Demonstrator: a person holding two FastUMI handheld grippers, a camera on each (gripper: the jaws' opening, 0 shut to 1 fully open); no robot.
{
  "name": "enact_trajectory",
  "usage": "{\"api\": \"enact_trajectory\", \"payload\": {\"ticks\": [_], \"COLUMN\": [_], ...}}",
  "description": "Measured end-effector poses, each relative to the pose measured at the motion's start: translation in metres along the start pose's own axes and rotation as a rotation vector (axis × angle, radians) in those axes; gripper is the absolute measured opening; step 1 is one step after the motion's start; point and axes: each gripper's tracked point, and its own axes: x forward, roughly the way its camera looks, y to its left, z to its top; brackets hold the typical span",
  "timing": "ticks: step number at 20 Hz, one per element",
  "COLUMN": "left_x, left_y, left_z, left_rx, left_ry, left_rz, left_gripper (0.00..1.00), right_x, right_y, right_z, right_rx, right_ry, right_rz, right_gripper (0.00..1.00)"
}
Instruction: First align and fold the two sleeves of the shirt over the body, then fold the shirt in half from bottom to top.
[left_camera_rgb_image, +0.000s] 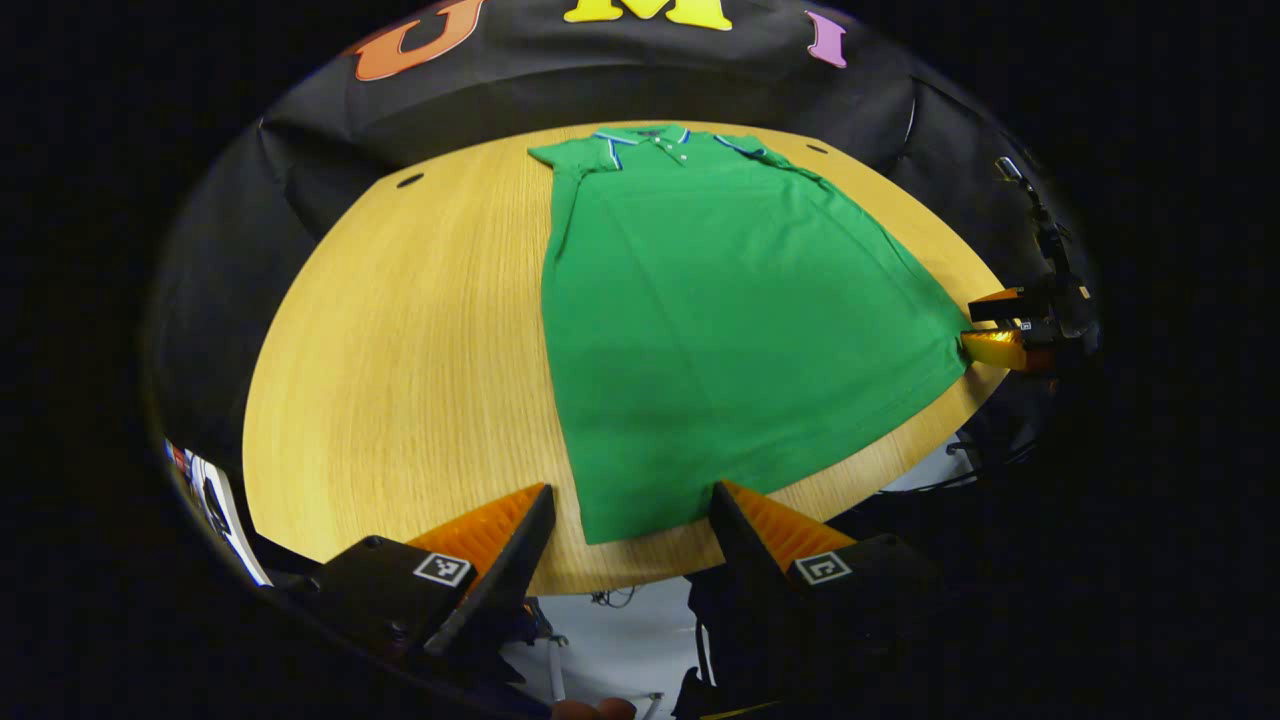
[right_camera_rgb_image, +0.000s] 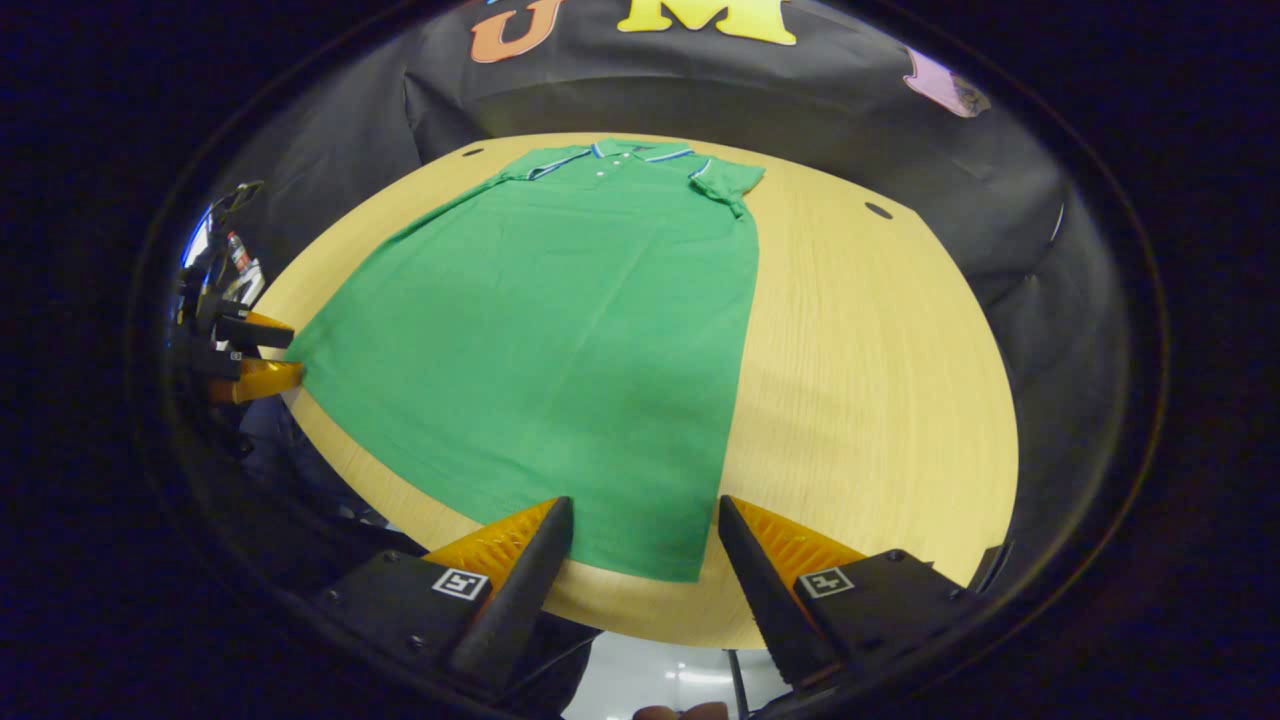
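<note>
My left gripper (left_camera_rgb_image: 632, 520) and right gripper (right_camera_rgb_image: 645, 530) both hang with jaws spread wide and nothing held, each over a hem corner of the green shirt (left_camera_rgb_image: 720, 320) near the desk's (left_camera_rgb_image: 400, 380) front edge. The sleeves look already folded in, so I'd pinch both corners evenly and carry the hem up to the collar (left_camera_rgb_image: 645, 135).

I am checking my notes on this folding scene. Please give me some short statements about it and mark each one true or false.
1. The green polo shirt lies flat on the round wooden table. True.
2. Both sleeves are already folded over the body. True.
3. The shirt is already folded in half. False: it lies at full length.
4. The left gripper is shut on the hem. False: its fingers stand open.
5. The right gripper is open at the hem's corner. True.
</note>
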Motion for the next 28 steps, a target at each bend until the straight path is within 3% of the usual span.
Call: {"api": "enact_trajectory", "payload": {"ticks": [2, 3, 4, 5, 6, 9, 10, 11, 15, 19, 28], "left_x": [-0.001, 0.0, 0.0, 0.003, 0.005, 0.01, 0.01, 0.01, -0.001, -0.011, -0.022], "left_y": [-0.005, -0.007, -0.006, -0.006, -0.007, -0.005, -0.006, -0.007, -0.015, -0.018, -0.01], "left_z": [0.002, 0.002, 0.005, 0.005, 0.006, 0.012, 0.014, 0.015, 0.018, 0.04, 0.117], "left_rx": [-0.001, -0.002, -0.006, -0.013, -0.01, -0.019, -0.026, -0.038, -0.064, -0.027, 0.011], "left_ry": [-0.006, -0.006, -0.006, -0.003, -0.008, -0.016, -0.012, -0.007, -0.012, -0.066, -0.215], "left_rz": [0.003, 0.005, 0.007, 0.009, 0.007, 0.022, 0.014, 0.001, -0.067, -0.095, -0.11], "left_gripper": [1.0, 1.0, 1.0, 1.0, 1.0, 0.33, 0.22, 0.11, 0.04, 0.04, 0.04], "right_x": [0.001, 0.002, 0.002, 0.003, 0.002, -0.002, -0.001, -0.001, -0.004, -0.015, -0.041], "right_y": [0.002, 0.003, 0.004, 0.007, 0.01, 0.024, 0.025, 0.027, 0.021, 0.01, -0.005], "right_z": [-0.001, 0.0, 0.0, 0.001, 0.003, 0.003, 0.004, 0.003, 0.015, 0.038, 0.115], "right_rx": [0.006, -0.006, -0.024, -0.035, -0.057, -0.171, -0.18, -0.159, 0.009, 0.114, 0.161], "right_ry": [0.01, 0.003, 0.005, 0.005, 0.005, 0.011, 0.022, 0.031, 0.038, 0.004, -0.118], "right_rz": [0.026, 0.031, 0.036, 0.053, 0.06, 0.078, 0.071, 0.088, 0.136, 0.157, 0.164], "right_gripper": [0.96, 0.87, 0.93, 0.86, 0.85, 0.27, 0.07, 0.07, 0.07, 0.07, 0.07]}}
